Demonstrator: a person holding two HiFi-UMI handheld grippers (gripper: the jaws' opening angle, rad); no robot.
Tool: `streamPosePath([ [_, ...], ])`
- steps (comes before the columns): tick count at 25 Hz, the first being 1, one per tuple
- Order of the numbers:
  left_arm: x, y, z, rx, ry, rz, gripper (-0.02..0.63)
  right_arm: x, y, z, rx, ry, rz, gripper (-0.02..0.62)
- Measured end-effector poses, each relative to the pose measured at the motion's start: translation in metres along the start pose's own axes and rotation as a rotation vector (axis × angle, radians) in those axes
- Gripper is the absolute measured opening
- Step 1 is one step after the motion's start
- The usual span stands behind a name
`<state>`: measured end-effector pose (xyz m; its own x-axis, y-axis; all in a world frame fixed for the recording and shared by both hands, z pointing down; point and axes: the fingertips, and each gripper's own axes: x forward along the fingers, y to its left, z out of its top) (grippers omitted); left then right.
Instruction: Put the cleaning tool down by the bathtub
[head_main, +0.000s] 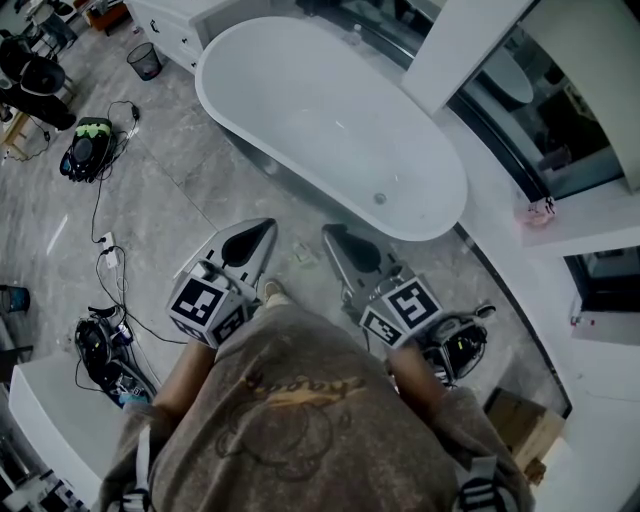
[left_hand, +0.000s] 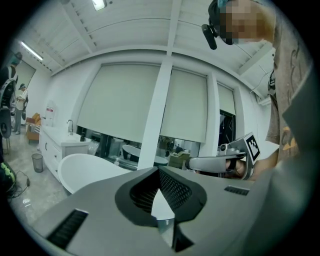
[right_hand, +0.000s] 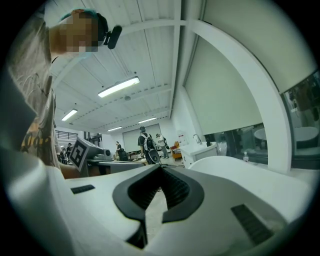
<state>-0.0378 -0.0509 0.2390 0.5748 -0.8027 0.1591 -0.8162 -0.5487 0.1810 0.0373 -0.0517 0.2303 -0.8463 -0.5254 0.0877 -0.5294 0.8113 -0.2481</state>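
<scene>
Looking down through the head view, I have the left tool (head_main: 260, 233) and the right tool (head_main: 337, 238) held side by side in front of the person's body, both aimed at the white bathtub (head_main: 300, 110). In each tool's own view the two jaws meet at their tips, with only the pale background showing through the dark ribbed cut-out behind them. Both tools are closed and grip nothing.

The only candidate I can see for the cleaning tool is a small pale object (head_main: 300, 254). It lies on the grey marble floor (head_main: 180, 190) just beside the near end of the tub, between the two tool tips and apart from both. It is too small for me to say what it is.

A dark device with cables (head_main: 458, 345) sits on the floor close beside the right tool. Well off to the left are a black-and-green unit (head_main: 88, 148) with a trailing cable and a mesh waste bin (head_main: 145, 60). The left gripper view also shows a white vanity with a tap (left_hand: 62, 145) beyond the tub.
</scene>
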Motion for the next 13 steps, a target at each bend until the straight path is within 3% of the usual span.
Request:
streamPosePath([
  [13,0.009,-0.005,-0.008,-0.026,0.012,0.024,0.002,-0.01,-0.012,-0.01,0.007,0.019,-0.003,0.005],
])
